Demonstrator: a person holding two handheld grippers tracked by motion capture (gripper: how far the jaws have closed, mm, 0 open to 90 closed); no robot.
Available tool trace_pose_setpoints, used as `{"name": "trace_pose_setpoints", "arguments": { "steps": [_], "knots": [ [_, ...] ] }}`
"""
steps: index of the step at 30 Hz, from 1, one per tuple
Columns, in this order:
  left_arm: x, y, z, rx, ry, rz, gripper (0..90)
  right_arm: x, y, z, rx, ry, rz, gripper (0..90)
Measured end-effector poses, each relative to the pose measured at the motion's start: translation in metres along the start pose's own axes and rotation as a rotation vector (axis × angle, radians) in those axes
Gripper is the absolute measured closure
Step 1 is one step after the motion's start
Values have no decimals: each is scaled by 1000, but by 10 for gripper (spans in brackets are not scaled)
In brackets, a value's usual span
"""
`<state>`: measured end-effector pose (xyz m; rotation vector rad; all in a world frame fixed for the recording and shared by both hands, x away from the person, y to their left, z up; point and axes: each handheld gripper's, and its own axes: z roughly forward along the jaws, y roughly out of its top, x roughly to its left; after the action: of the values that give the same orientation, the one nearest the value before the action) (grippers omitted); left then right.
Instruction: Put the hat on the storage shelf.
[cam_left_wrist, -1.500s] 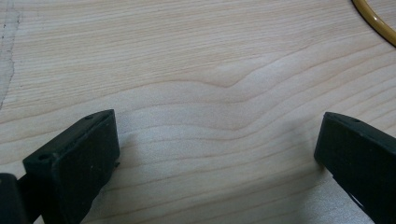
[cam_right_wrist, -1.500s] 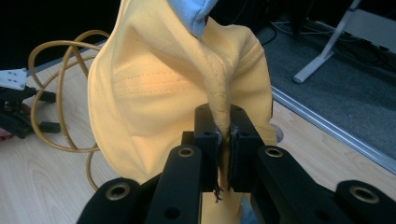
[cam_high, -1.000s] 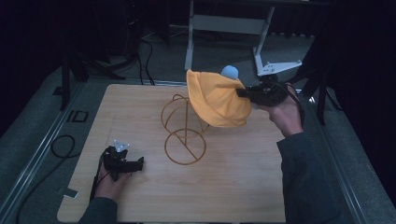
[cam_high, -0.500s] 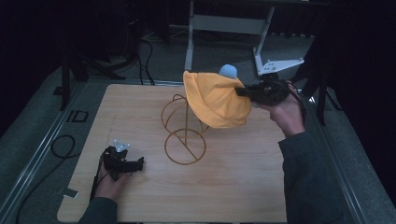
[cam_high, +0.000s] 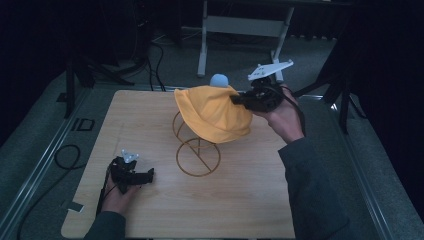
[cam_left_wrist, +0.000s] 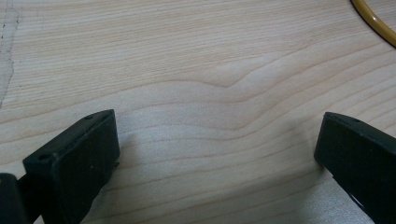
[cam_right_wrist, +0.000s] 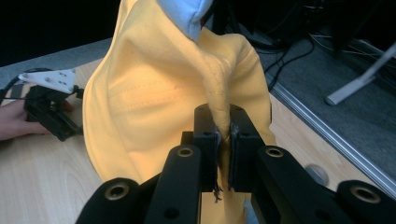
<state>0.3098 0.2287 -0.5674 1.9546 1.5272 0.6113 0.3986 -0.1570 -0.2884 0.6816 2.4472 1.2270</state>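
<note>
A yellow cloth hat (cam_high: 212, 112) hangs over the top of a gold wire stand (cam_high: 198, 157), beside the stand's pale blue ball (cam_high: 219, 80). My right gripper (cam_high: 237, 99) is shut on a fold of the hat's edge; in the right gripper view the jaws (cam_right_wrist: 223, 126) pinch the yellow fabric (cam_right_wrist: 149, 93), with the blue ball (cam_right_wrist: 187, 11) just above. My left gripper (cam_high: 150, 173) rests on the wooden table (cam_high: 250, 200) at the front left, apart from the stand. Its jaws stand wide open over bare wood (cam_left_wrist: 217, 140), with nothing between them.
The stand's round base ring (cam_left_wrist: 373, 21) lies to the right of the left gripper. Cables (cam_high: 65, 155) run on the grey floor left of the table. A white metal frame (cam_high: 240, 25) stands behind the table's far edge.
My right gripper has carried the hat a little to the left and down, over the stand. The left gripper has stayed put.
</note>
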Motion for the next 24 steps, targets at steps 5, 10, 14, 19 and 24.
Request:
{"name": "trace_pose_setpoints", "arguments": {
  "steps": [5, 10, 14, 19, 24],
  "knots": [
    [0, 0, 0, 2, 0, 3, 2, 14, 12, 18, 18, 15, -31, 842],
    [0, 0, 0, 0, 1, 3, 2, 29, 23, 35, 39, 9, -70, 835],
    [0, 0, 0, 0, 2, 4, 2, 40, 32, 46, 46, -3, -101, 828],
    [0, 0, 0, -2, 1, 3, 2, 49, 35, 60, 97, 0, -125, 825],
    [0, 0, 0, 1, 1, 5, 2, 51, 35, 66, 130, 26, -116, 821]
  ]
}}
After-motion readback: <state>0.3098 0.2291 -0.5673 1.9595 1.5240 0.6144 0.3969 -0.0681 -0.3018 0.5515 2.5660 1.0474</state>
